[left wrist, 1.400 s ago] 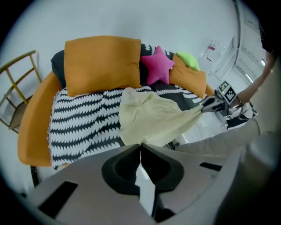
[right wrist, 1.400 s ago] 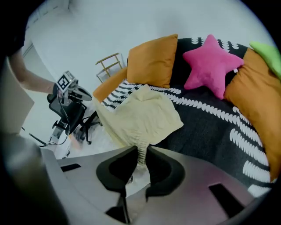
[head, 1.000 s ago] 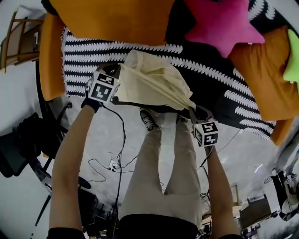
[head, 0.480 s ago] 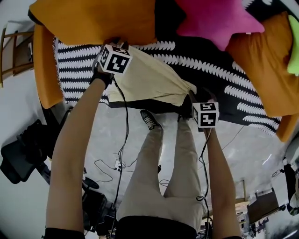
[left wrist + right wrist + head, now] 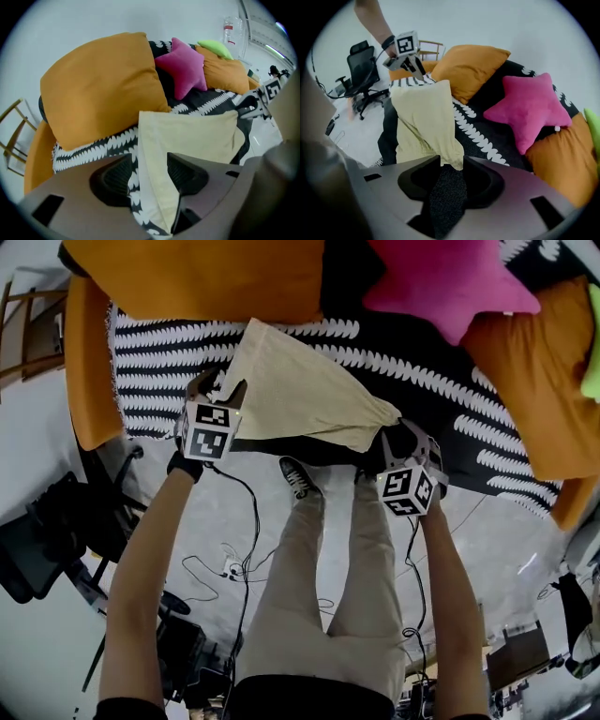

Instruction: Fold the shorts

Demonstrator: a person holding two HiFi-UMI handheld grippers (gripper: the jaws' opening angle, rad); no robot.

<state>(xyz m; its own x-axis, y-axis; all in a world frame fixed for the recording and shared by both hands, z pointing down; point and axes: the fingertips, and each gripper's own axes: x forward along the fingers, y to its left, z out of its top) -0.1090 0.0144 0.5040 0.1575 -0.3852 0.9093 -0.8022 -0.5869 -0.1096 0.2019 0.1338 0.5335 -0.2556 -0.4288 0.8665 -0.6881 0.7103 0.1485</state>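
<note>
Item under inspection: the shorts (image 5: 300, 395), of pale yellow woven cloth, matte and lightly creased. They are lying folded into a rough wedge on the front part of the sofa cover (image 5: 159, 362), narrow end toward the backrest and broad end reaching the seat's front edge. One loose corner is drooping at the broad end, on the person's right.

The cover is a black fabric carrying rows of white leaf-shaped marks.

Left gripper (image 5: 149, 159): it is pointing steeply down at the shorts' left edge. Its jaws have just been opening and are now standing moderately apart. A strip of the yellow cloth is running between them, lying against the right-hand pad, with patterned cover showing in the gap beside the other pad. The pads are not pinching it.

Right gripper (image 5: 451, 163): it is sitting at the drooping corner. Its jaws have just been closing slightly and are standing narrowly apart. The tip of the corner is hanging at their mouth and dark knit-textured cover is showing between the ribbed pads. No clamping is evident.

Surroundings: plump orange cushions (image 5: 206, 277) are lining the backrest, and a plush pink star cushion (image 5: 450, 282) is resting on the cover. A lime-green cushion (image 5: 592, 352) is showing at the frame's right edge. Black cables (image 5: 246, 521) are trailing over the pale glossy floor (image 5: 216, 512).
</note>
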